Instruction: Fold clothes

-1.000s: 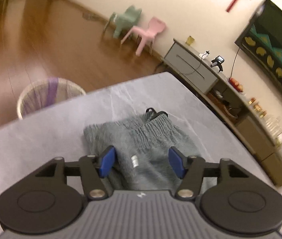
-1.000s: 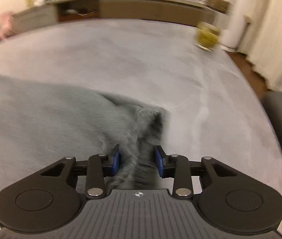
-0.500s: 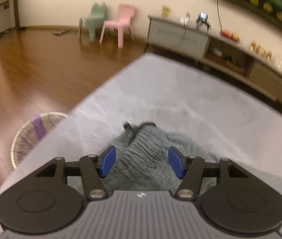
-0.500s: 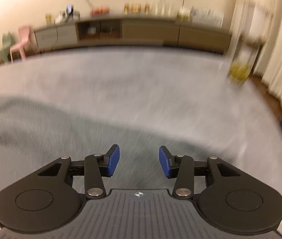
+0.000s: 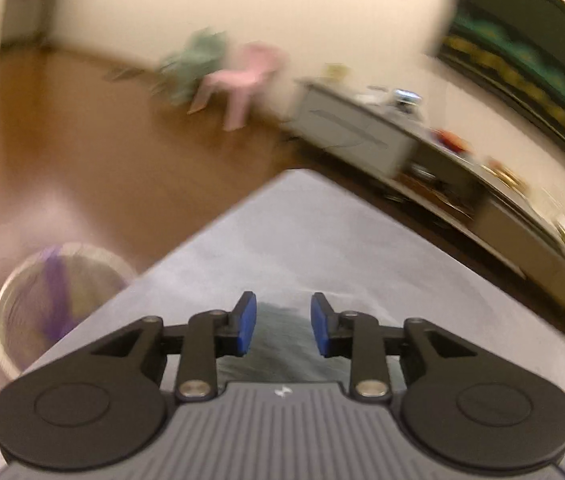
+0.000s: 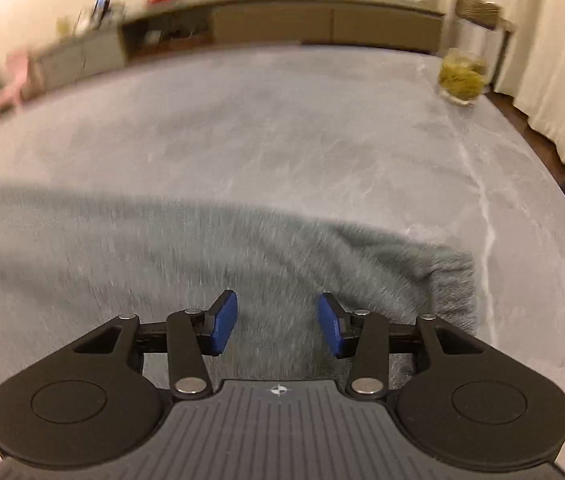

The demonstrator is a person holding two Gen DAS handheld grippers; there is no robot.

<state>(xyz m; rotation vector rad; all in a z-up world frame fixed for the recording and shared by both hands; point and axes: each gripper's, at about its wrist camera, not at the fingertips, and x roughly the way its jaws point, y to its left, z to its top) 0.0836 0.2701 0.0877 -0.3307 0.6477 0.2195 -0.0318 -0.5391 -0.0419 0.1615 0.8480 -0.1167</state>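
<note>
Left gripper (image 5: pixel 282 329): jaws closing, unclenched, grey garment (image 5: pixel 278 344) between them.
Right gripper (image 6: pixel 278 327): jaws released over garment.
Jar (image 6: pixel 462 76): desk (image 6: pixel 282 120), 1 o'clock.

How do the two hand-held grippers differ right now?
The left hand-held gripper has the narrower gap and its jaws are closing; the right hand-held gripper stands wider. The left sits at an edge of the grey garment, near the table corner; the right is over the garment's broad middle. Both have blue pads with cloth showing between them, neither visibly pinching.
</note>
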